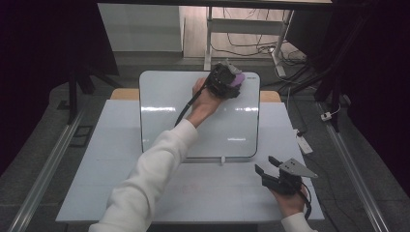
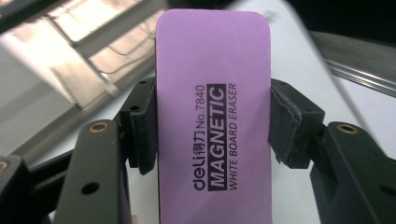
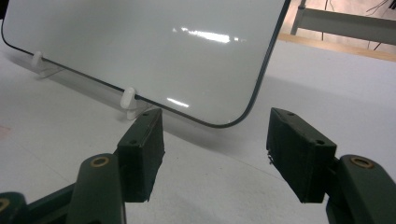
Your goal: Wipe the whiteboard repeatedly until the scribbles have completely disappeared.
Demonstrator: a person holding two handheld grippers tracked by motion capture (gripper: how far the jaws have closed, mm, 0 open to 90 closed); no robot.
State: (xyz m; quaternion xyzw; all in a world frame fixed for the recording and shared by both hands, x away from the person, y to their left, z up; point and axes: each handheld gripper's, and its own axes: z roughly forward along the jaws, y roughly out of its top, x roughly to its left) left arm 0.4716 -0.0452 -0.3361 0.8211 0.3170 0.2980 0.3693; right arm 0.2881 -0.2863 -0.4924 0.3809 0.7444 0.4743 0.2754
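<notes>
One purple eraser (image 2: 214,116) sits clamped in the left claw (image 1: 231,77) on one whiteboard (image 1: 164,111); right claw (image 3: 215,154) gapes.

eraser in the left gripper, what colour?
Purple, with black print; the eraser shows best in the left gripper view, clamped by the left gripper.

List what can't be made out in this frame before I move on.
- Purple whiteboard eraser, left gripper view: lower end cut off by the frame's bottom edge.
- Whiteboard, high view: top right hidden by the left gripper, so eraser contact is unclear; printed marks too small to read.
- Right gripper, its own view: jaws open, empty.
</notes>
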